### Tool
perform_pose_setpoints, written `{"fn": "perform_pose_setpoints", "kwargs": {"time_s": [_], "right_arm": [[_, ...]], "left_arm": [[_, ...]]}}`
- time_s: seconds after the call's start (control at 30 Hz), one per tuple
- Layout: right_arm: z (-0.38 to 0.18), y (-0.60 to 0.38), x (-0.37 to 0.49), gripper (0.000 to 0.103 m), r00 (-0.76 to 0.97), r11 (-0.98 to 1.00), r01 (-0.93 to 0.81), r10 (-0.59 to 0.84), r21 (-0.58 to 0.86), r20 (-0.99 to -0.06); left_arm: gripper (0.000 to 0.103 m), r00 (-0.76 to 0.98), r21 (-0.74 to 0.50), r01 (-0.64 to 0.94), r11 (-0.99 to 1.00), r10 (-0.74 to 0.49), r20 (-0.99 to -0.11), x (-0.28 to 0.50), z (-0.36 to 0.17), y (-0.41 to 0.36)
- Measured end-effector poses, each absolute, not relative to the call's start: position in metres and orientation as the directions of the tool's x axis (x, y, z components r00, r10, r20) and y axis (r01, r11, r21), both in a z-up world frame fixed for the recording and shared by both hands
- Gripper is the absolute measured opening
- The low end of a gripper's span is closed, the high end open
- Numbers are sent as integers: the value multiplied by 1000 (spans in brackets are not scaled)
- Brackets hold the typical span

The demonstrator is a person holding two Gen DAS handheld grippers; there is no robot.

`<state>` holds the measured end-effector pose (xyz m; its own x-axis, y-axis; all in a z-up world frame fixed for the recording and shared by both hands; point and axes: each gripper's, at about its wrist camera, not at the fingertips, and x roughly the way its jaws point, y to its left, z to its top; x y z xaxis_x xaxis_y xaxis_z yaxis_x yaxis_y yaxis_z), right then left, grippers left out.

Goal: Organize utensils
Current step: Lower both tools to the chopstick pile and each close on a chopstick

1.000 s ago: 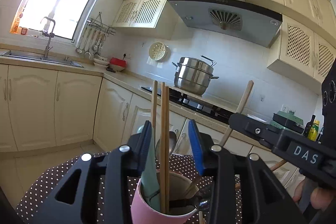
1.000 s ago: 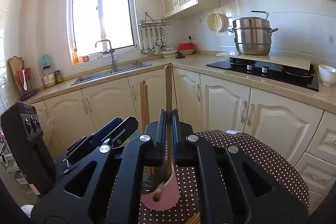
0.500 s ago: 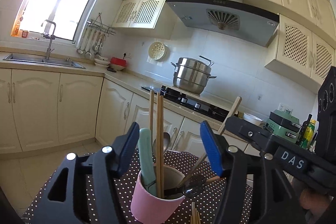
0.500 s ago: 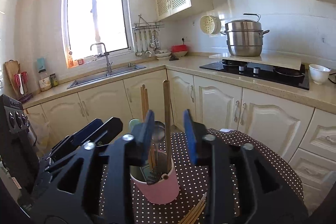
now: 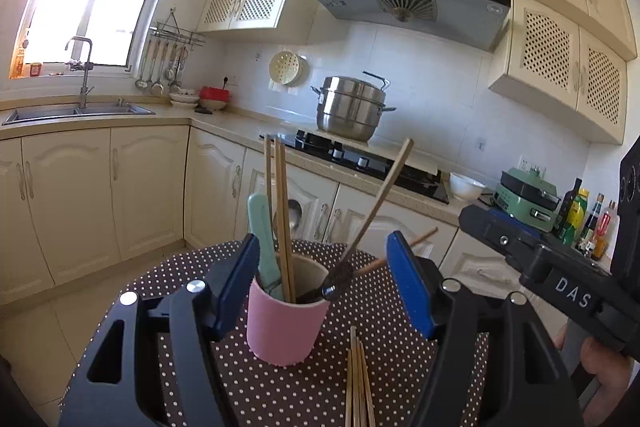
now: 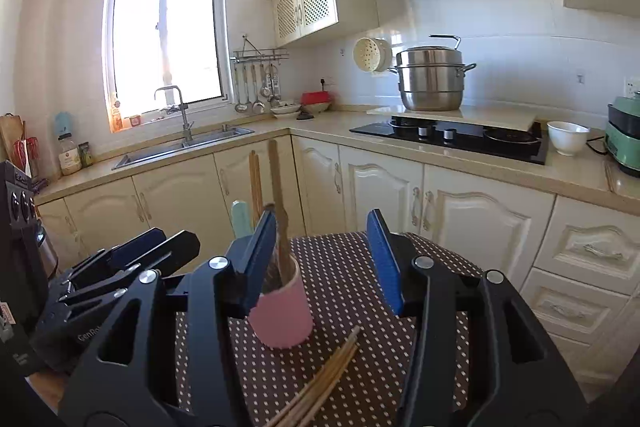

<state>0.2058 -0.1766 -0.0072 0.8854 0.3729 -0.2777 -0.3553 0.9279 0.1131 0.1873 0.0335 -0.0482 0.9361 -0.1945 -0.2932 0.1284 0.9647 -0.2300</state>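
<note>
A pink cup [image 5: 285, 327] stands upright on the brown polka-dot tablecloth [image 5: 280, 395]. It holds a mint-green handle [image 5: 260, 239], wooden chopsticks [image 5: 280, 211], a metal spoon and a tilted wooden-handled utensil [image 5: 384, 187]. Loose wooden chopsticks [image 5: 357, 383] lie on the cloth in front of the cup. My left gripper [image 5: 324, 287] is open, its jaws either side of the cup and apart from it. My right gripper [image 6: 324, 267] is open and empty; the cup [image 6: 282, 319] stands by its left finger, with the loose chopsticks [image 6: 320, 383] below.
The small table is ringed by cream kitchen cabinets [image 6: 460, 211]. A sink [image 6: 184, 147] lies under the window. A steel steamer pot [image 6: 430, 79] stands by the black hob, with a white bowl [image 6: 567, 137] and a green appliance further right.
My right gripper has let go of the wooden-handled utensil, which now leans in the cup. Both grippers have opened wider and drawn back from the cup.
</note>
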Motion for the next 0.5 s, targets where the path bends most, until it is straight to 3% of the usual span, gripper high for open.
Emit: {"fn": "perform_pose_setpoints", "kwargs": {"time_s": [0.27,0.5], "right_arm": [[-47,-196,185,50,869,943,-312,333,118,-365],[-119,-189,193,51,741,940,-313,333,138,-583]], "left_arm": [[65,839,-175,168,970,-234,-491,181,-90,13],[65,743,-201,101,974,-208,-637,184,-128,24]]}}
